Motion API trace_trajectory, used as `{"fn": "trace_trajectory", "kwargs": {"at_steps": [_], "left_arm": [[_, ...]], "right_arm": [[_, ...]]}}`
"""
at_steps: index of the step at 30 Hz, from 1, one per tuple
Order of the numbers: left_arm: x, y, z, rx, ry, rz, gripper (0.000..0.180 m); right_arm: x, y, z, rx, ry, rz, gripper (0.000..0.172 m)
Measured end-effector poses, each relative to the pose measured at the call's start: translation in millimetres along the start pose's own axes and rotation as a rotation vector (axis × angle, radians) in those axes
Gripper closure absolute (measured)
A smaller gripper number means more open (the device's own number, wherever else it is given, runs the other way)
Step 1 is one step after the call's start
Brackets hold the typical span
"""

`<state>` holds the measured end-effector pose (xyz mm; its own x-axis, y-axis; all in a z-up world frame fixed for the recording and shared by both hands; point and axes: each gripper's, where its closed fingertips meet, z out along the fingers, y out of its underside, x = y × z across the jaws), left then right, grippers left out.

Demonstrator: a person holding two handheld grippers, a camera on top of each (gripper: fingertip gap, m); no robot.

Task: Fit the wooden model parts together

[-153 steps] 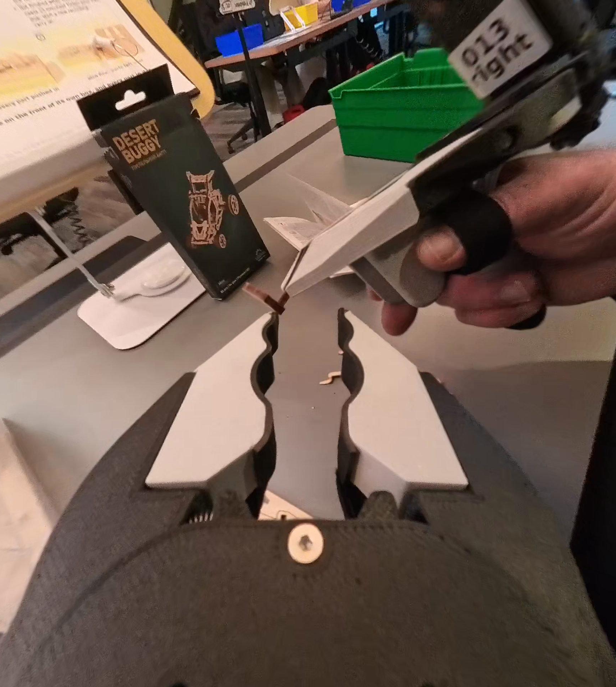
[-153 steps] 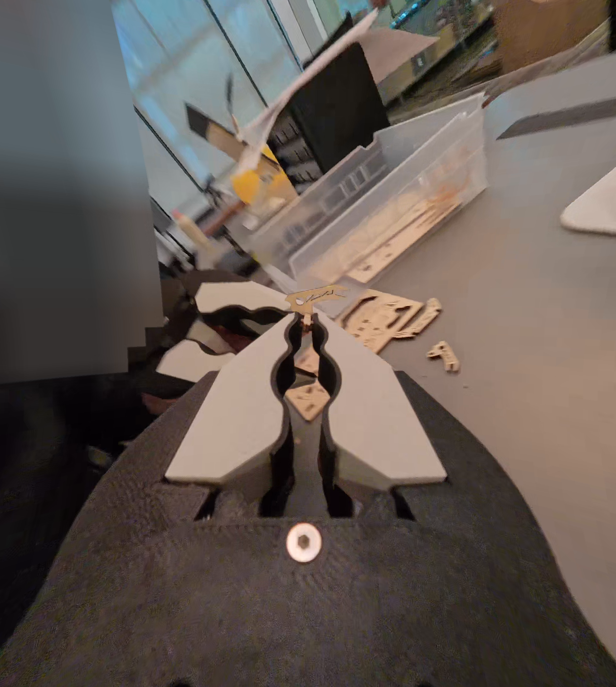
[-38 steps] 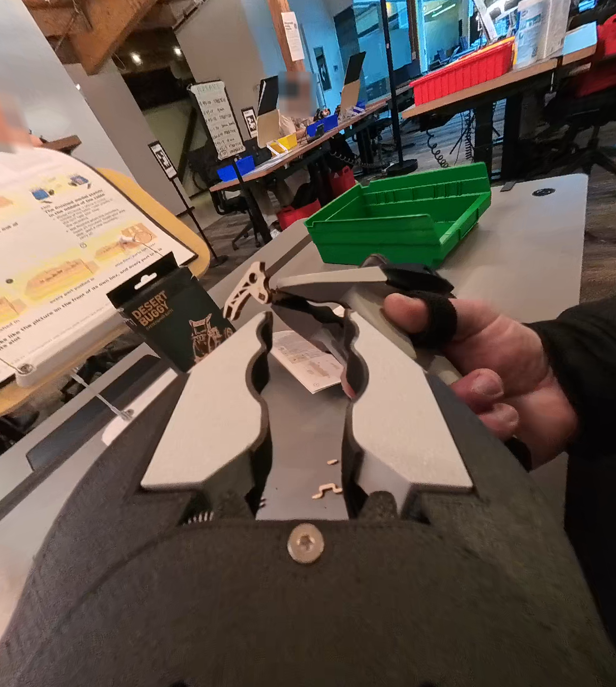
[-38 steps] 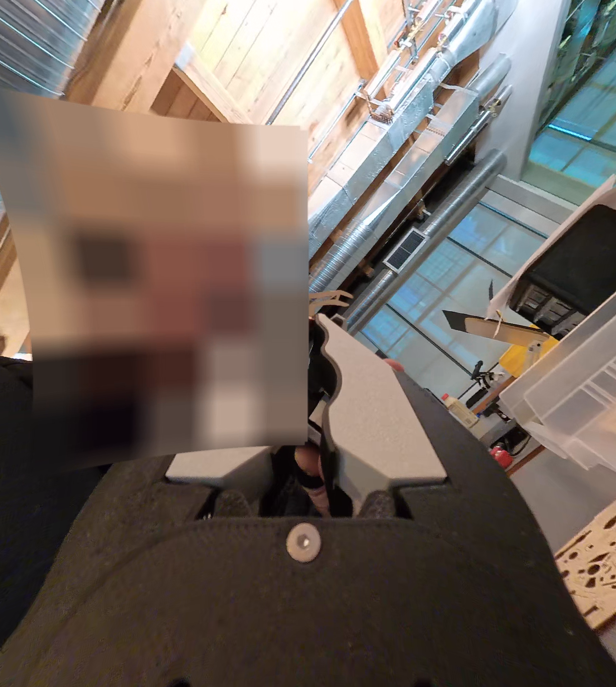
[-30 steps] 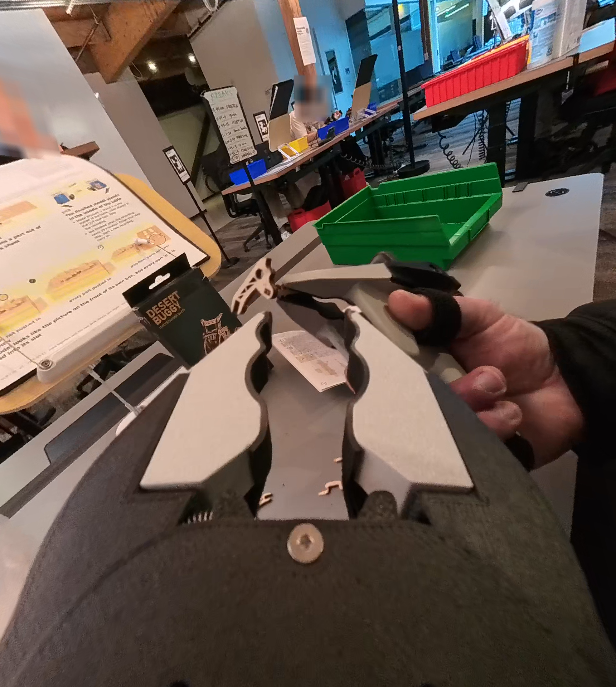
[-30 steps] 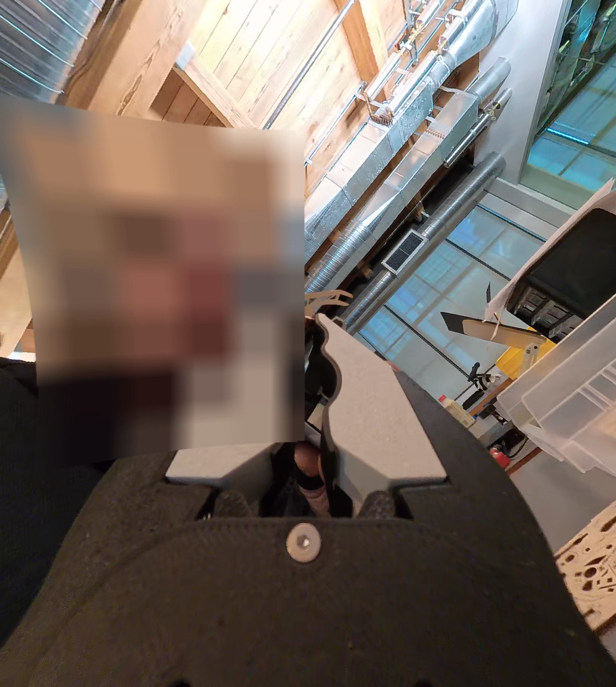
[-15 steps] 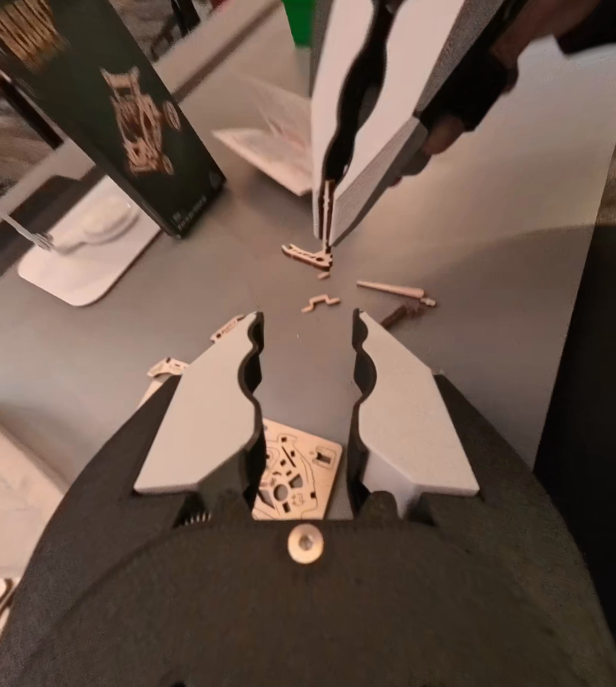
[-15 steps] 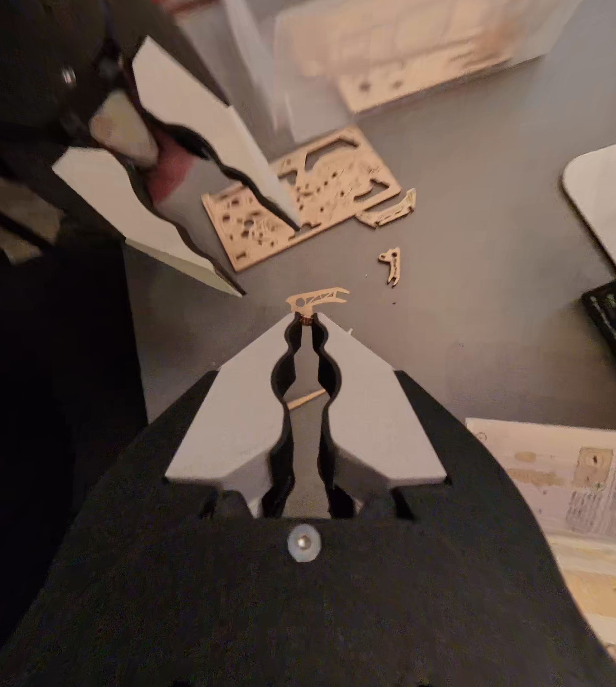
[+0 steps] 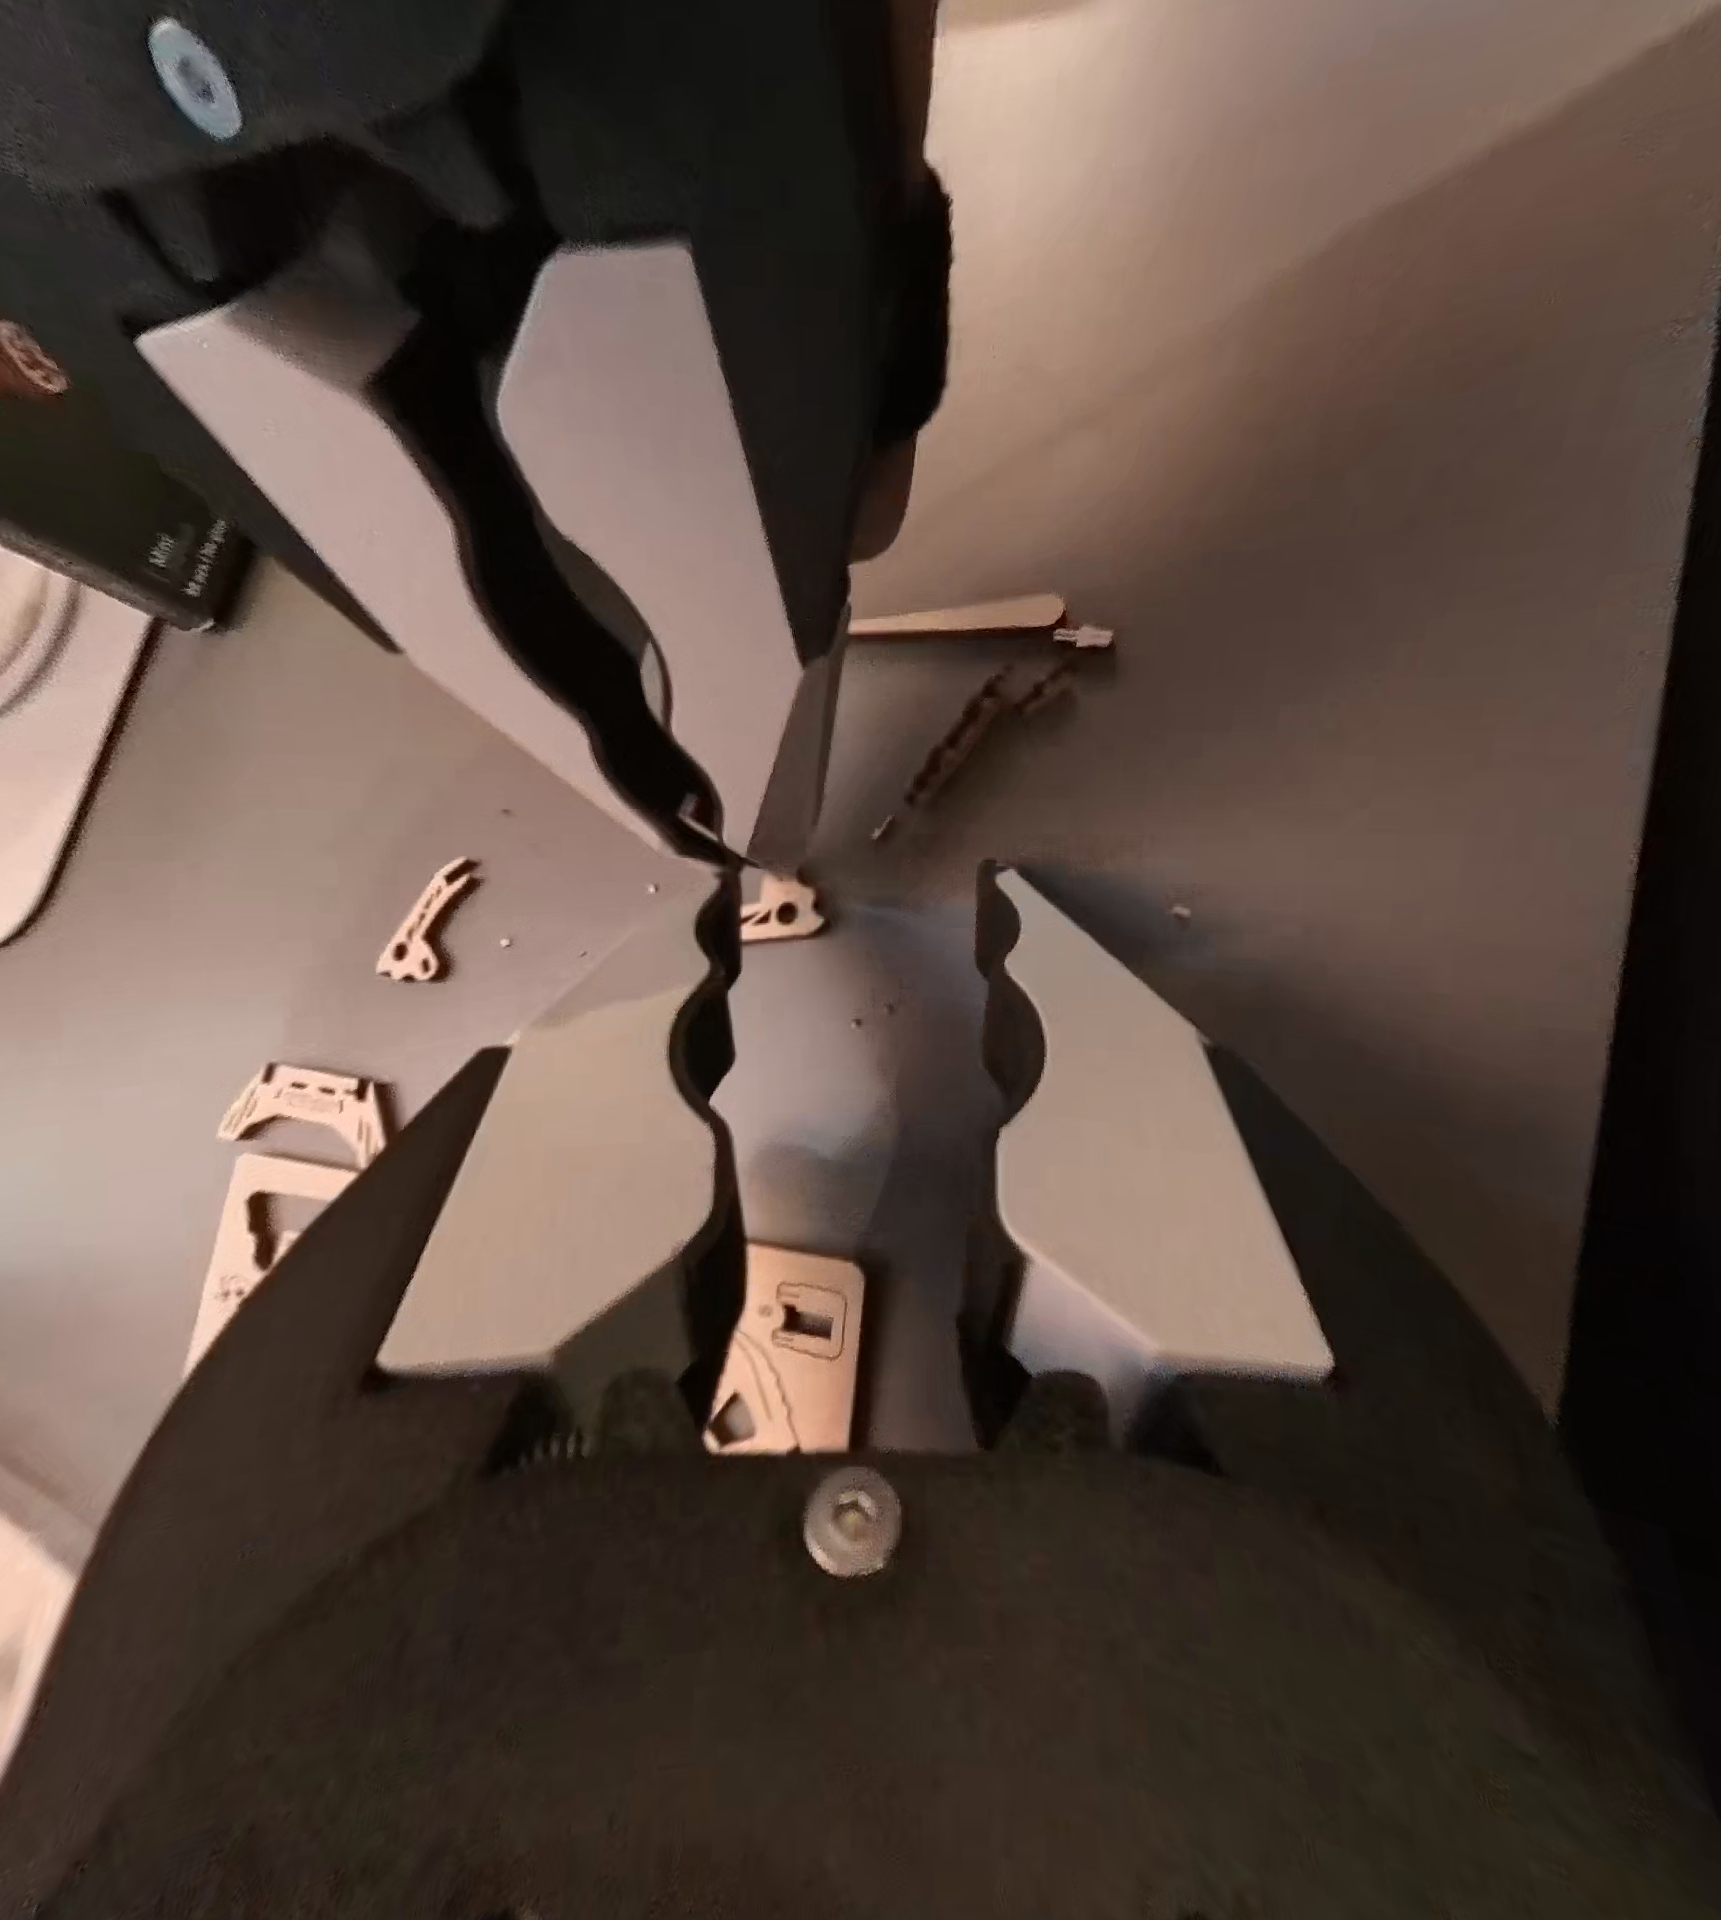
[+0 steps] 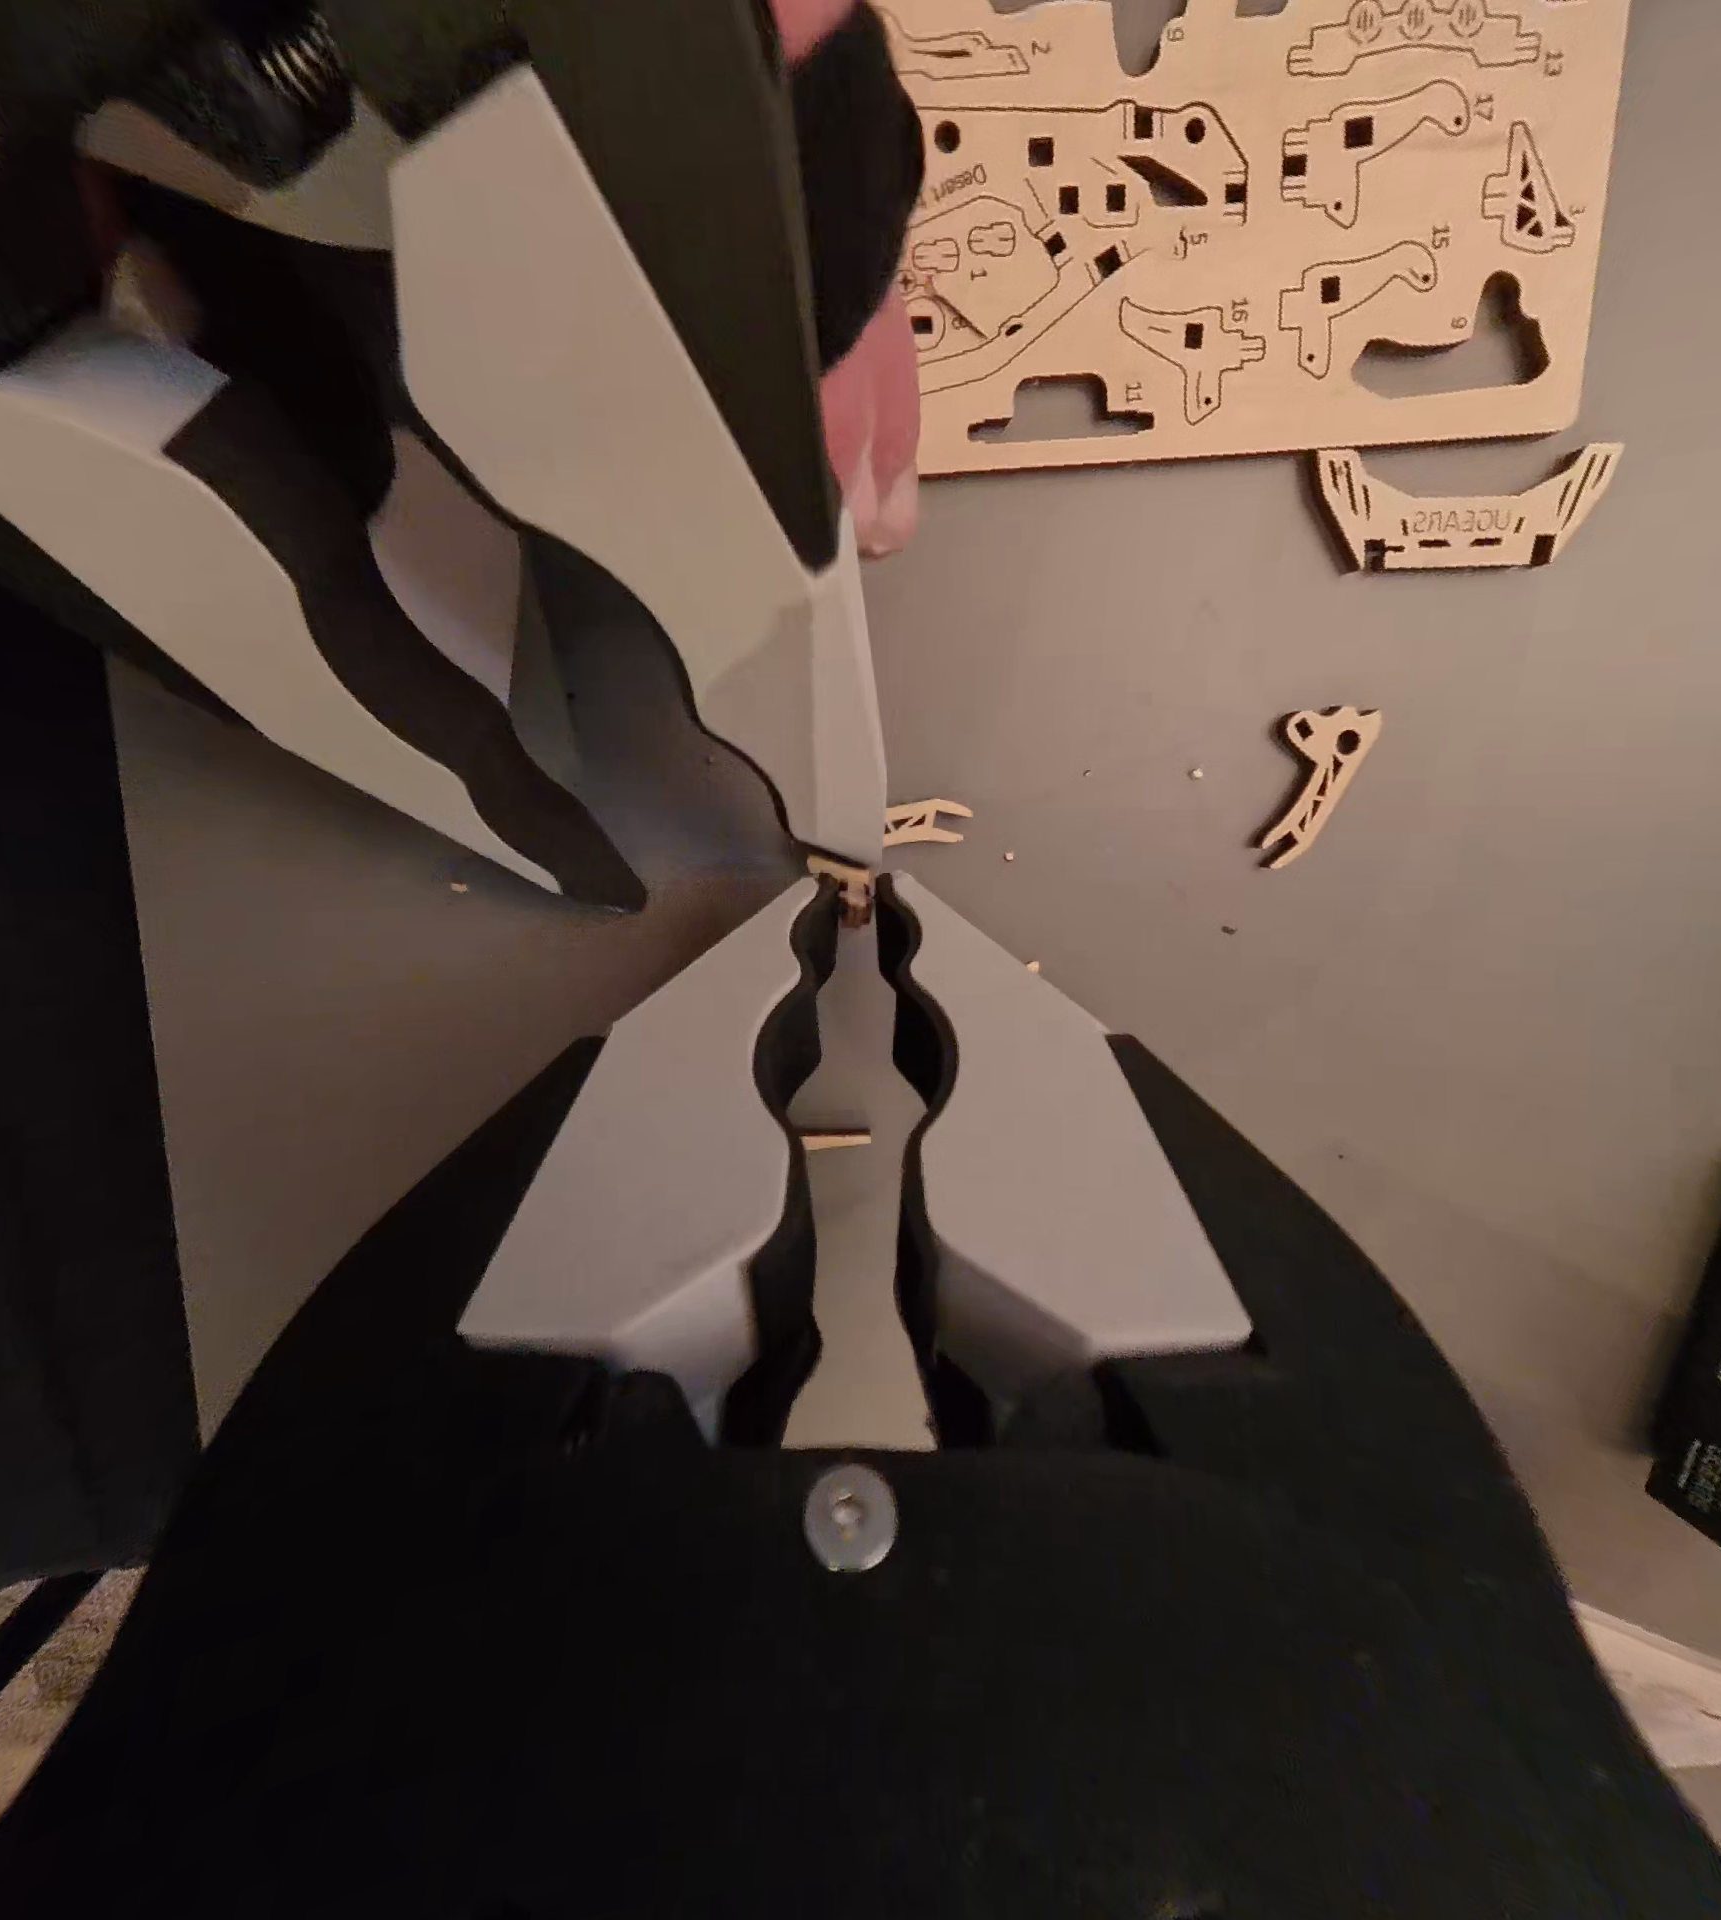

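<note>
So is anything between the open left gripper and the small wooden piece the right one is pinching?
Nothing visible: the left gripper has one fingertip right at the wooden piece held by the right gripper.

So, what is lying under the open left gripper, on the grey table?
Under the left gripper, between its fingers, a corner of a wooden parts sheet shows on the table; the gripper covers the rest.
</note>
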<state>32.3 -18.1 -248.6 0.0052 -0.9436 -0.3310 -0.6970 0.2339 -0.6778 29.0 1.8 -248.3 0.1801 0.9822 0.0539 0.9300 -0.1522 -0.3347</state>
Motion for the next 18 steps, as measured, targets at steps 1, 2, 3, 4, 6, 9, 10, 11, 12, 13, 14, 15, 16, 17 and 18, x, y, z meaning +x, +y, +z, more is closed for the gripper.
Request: {"fn": "trace_trajectory", "kwargs": {"at_steps": [1,2,3,4,6,9,10,11,12,13,14,15,16,17,18], "left_arm": [[0,0,1,-0.006,0.012,-0.009,0.137],[-1,0,1,-0.008,0.012,-0.011,0.134],[-2,0,1,-0.009,0.014,-0.012,0.134],[-2,1,0,-0.015,0.016,-0.016,0.133],[-3,2,-5,-0.012,0.009,-0.02,0.132],[-7,4,-13,-0.003,0.005,-0.05,0.132],[-11,5,-17,-0.001,-0.008,-0.054,0.133],[-17,6,-21,-0.001,-0.018,-0.063,0.134],[-23,8,-24,0.001,-0.03,-0.078,0.135],[-31,10,-27,0.004,-0.046,-0.098,0.136],[-40,12,-29,-0.001,-0.067,-0.116,0.137],[-50,17,-30,-0.019,-0.096,-0.122,0.141],[-60,20,-31,-0.034,-0.132,-0.118,0.145],[-69,21,-32,-0.041,-0.16,-0.116,0.149],[-76,21,-31,-0.045,-0.174,-0.122,0.15]], "right_arm": [[0,0,0,-0.002,-0.01,0.001,0.165],[-1,1,0,-0.003,-0.024,0.006,0.161],[-2,2,-1,-0.008,-0.03,0.009,0.156],[-1,4,-2,-0.016,-0.025,0.009,0.152],[-1,4,-8,0.002,-0.019,0.01,0.15],[5,7,-23,0.029,0.009,0.038,0.145],[9,7,-28,0.047,0.032,0.059,0.146],[16,6,-34,0.072,0.058,0.09,0.147],[24,4,-40,0.099,0.09,0.123,0.148],[32,2,-44,0.122,0.126,0.155,0.148],[40,1,-48,0.139,0.156,0.188,0.149],[47,1,-51,0.153,0.186,0.226,0.15],[51,1,-54,0.173,0.213,0.258,0.152],[53,0,-57,0.202,0.227,0.279,0.153],[52,-2,-62,0.234,0.237,0.294,0.154]]}}
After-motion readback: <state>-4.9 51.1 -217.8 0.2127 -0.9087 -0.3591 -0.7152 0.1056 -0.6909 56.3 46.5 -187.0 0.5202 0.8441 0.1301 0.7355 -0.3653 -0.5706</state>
